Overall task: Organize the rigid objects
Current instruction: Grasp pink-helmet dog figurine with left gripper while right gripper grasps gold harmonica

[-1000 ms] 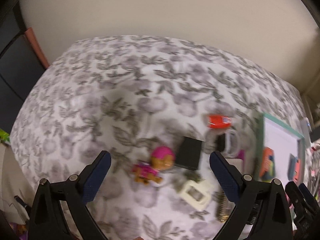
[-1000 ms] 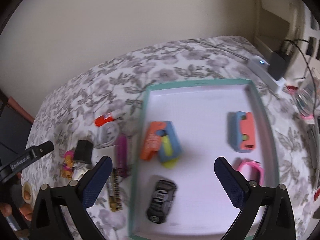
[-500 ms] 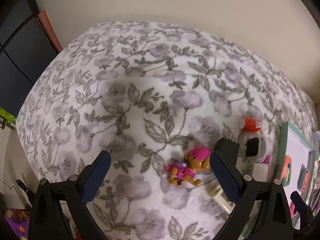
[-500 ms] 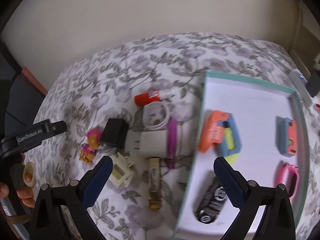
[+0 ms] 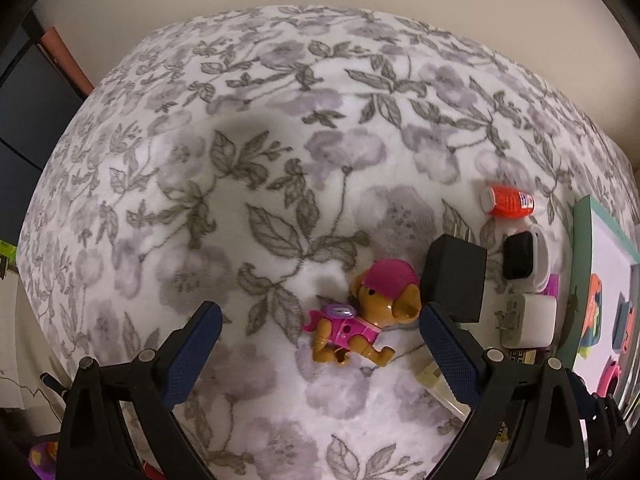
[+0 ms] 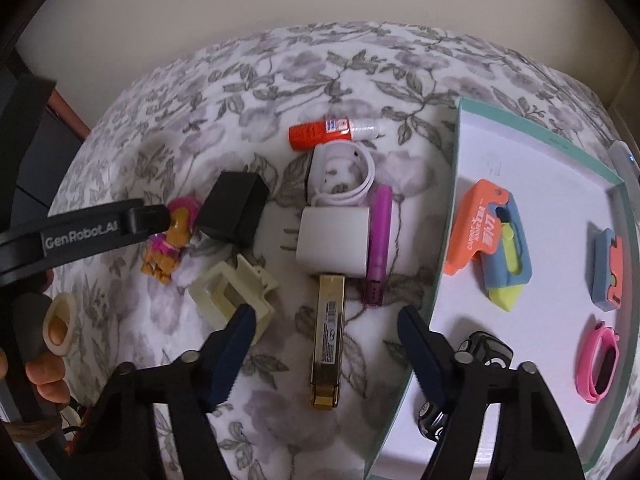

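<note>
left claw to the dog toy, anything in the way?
Nothing visible between them. The left claw is open with the dog toy lying just ahead, nearer its right finger. The black box sits close beside the toy's head, next to that finger's tip, and may crowd it.

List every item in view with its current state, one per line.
left tool: open, empty, over the dog toy
right tool: open, empty, over the gold bar
dog toy: lying on the cloth
gold bar: flat on the cloth
glue bottle: on its side, capped
tray: holding toys
toy car: in the tray
</note>
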The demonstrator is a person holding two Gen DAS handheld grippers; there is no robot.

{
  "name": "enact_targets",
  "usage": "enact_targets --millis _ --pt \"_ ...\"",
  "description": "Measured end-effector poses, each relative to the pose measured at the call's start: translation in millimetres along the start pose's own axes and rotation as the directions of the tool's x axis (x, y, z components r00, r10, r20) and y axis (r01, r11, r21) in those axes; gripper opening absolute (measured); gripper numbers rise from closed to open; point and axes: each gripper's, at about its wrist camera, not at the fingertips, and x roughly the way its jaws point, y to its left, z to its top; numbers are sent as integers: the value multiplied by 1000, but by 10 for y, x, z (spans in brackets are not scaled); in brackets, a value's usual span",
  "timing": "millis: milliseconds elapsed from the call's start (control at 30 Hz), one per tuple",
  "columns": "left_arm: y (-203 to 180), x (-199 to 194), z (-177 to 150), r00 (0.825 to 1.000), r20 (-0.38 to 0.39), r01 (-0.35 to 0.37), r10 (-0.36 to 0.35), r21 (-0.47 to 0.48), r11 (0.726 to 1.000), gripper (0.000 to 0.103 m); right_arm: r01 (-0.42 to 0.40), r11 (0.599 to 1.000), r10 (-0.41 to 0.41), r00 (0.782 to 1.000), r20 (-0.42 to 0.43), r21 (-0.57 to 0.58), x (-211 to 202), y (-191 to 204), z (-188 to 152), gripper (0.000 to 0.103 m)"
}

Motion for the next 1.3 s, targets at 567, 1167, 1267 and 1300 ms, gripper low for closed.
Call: enact_targets --millis 567,1167,1267,1300 --pt "-166 299 -45 999 -32 -9 10 45 999 70 76 995 -80 994 -72 -60 277 87 -73 48" --pt "-278 367 -83 999 -31 -8 11 72 997 59 109 992 -112 992 -54 -58 339 167 -105 36" --pt "-295 372 -78 999 -36 -10 12 70 997 59 93 995 -94 994 -56 -29 335 101 -81 28" --pt "-294 377 -75 999 -40 -6 9 65 998 59 91 996 -92 994 -57 -26 335 90 -76 26"
